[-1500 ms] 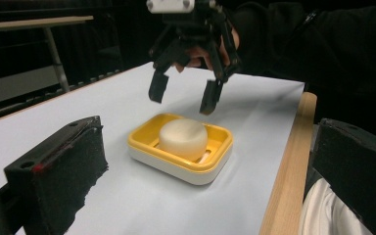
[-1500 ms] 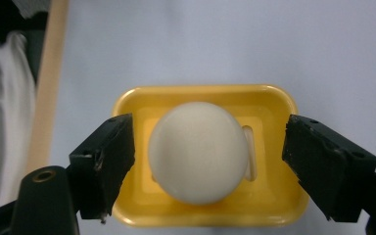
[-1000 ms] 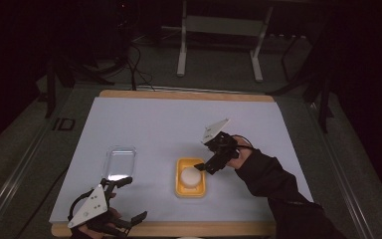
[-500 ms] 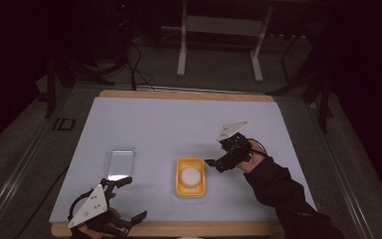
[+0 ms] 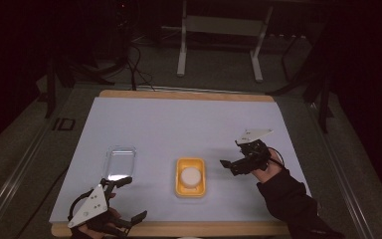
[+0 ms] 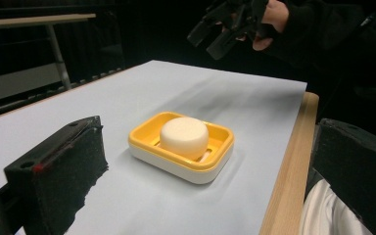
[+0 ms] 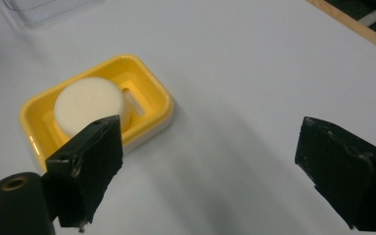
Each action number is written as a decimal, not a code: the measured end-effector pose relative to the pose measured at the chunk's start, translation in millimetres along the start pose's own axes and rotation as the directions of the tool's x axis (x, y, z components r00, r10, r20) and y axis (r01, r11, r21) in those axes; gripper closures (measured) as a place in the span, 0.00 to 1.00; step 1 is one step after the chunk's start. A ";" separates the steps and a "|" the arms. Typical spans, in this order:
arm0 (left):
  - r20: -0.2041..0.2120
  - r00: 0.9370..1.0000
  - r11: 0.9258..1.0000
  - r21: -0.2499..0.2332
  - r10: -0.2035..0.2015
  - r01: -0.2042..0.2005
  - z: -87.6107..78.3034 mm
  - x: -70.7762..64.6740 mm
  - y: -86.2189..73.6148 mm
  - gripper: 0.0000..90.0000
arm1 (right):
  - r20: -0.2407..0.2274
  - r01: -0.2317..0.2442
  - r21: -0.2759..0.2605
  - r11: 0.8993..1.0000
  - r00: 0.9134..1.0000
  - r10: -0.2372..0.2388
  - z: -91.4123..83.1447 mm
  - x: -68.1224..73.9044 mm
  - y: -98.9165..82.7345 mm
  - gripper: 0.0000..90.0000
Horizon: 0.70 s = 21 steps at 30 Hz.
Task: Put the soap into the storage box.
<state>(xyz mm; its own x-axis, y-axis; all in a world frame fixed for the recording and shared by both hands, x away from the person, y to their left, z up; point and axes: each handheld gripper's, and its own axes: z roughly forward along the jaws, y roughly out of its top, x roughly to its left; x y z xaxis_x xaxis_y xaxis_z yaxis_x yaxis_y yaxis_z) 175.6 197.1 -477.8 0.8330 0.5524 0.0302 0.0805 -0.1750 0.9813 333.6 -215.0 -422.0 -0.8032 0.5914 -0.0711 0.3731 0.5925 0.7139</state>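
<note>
Yellow soap dish point(image 5: 191, 177) sits on the white-covered table point(image 5: 179, 124), near the front edge and about mid-width. White round soap bar point(image 5: 190, 176) lies inside it, upright, flat face up, resting on the slotted floor of the dish.

Right hand-held gripper point(image 5: 235, 165) hovers just right of the dish, not touching it. Jaws spread wide, nothing between them. In the right gripper view the dish point(image 7: 96, 108) is partly behind the left jaw and bare table shows in the gap.

Left hand-held gripper point(image 5: 129, 199) is at the front-left table corner, well apart from the dish. Jaws wide, empty. Left gripper view looks across the table at the dish point(image 6: 181, 147) and soap bar point(image 6: 184, 136), with the right hand-held gripper point(image 6: 215, 34) raised above the table behind them.

Clear plastic lid or tray point(image 5: 120, 162) lies flat left of the dish, apart from it, just beyond the left hand-held gripper.
</note>
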 end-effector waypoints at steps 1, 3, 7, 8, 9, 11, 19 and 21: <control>0.000 1.000 1.000 0.000 0.000 0.000 0.0 0.0 0.0 0.00 | 0.022 -0.003 -0.019 1.000 1.000 0.004 -2.4 0.6 -2.9 0.12; 0.000 1.000 1.000 0.000 0.000 0.000 0.1 0.0 0.0 0.00 | 0.029 -0.017 -0.045 0.999 0.999 0.018 -7.2 0.3 -7.9 0.12; 0.000 1.000 1.000 0.002 -0.002 0.002 0.4 -0.1 -0.2 0.00 | 0.040 -0.035 -0.050 0.998 0.999 0.037 -12.8 1.9 -17.7 0.12; 0.000 1.000 1.000 0.002 -0.002 0.002 0.4 -0.1 -0.2 0.00 | 0.044 -0.035 -0.046 0.998 0.998 0.037 -13.6 2.9 -20.3 0.12; 0.000 1.000 1.000 0.003 -0.001 0.001 0.4 0.0 -0.2 0.00 | 0.050 -0.034 -0.041 0.999 0.998 0.036 -14.4 3.6 -22.8 0.12; 0.000 1.000 1.000 0.004 -0.002 0.002 0.5 0.0 -0.2 0.00 | 0.056 -0.045 -0.039 0.998 0.997 0.047 -15.6 4.5 -27.9 0.12; 0.002 1.000 1.000 0.005 -0.004 0.004 0.7 -0.1 -0.3 0.00 | 0.096 -0.073 -0.064 0.995 0.992 0.079 -20.5 8.8 -44.5 0.12; 0.003 1.000 1.000 0.005 -0.004 0.004 0.6 -0.2 -0.3 0.00 | 0.113 -0.073 -0.058 0.996 0.990 0.079 -20.8 10.5 -48.4 0.12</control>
<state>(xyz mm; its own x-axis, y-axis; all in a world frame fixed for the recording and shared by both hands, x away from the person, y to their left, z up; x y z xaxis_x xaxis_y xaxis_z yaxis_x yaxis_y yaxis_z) 175.7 196.6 -478.2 0.8343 0.5507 0.0253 0.0870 -0.1767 0.9804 297.4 -248.9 -442.8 -0.7136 0.6944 -0.0927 0.4030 0.5150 0.7565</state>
